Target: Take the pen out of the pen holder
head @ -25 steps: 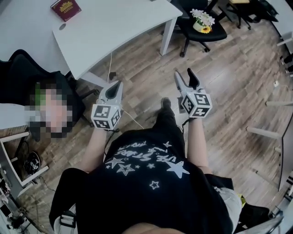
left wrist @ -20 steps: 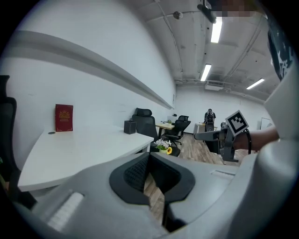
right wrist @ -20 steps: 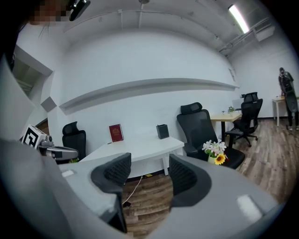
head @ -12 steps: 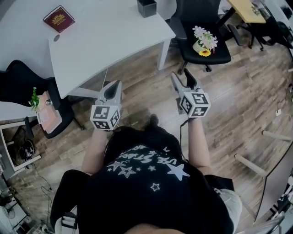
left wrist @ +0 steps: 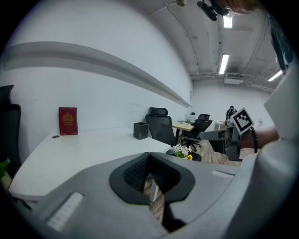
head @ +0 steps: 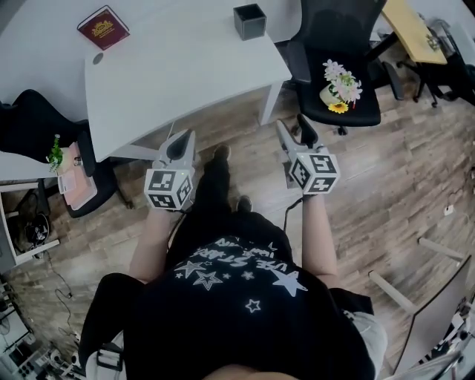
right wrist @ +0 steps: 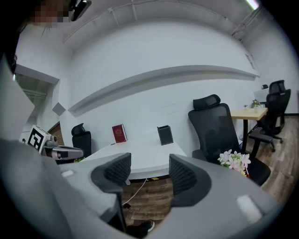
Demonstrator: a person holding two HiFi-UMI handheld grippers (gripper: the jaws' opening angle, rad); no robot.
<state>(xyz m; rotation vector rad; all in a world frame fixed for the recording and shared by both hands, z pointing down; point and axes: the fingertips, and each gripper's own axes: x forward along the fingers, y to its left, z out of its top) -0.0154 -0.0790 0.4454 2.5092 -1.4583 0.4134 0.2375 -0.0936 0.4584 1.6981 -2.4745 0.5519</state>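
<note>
Left claw (left wrist: 149,163) is pressed together on nothing; right claw (right wrist: 149,173) is spread and empty. Both hang over the floor, short of the white surface (head: 171,67). The pen holder (head: 249,21) stands at upper middle of the head view, and we cannot make out a pen in it. We judge this the approach: next we must step closer and bring the right claw over the holder.

White desk (head: 185,67) on wood-plank floor (head: 386,178); black office chair (head: 334,33) at its right corner. White wall (right wrist: 154,88), ceiling strip lights (left wrist: 224,63). Farther desk (head: 412,30), possibly wooden, beyond the chair.
</note>
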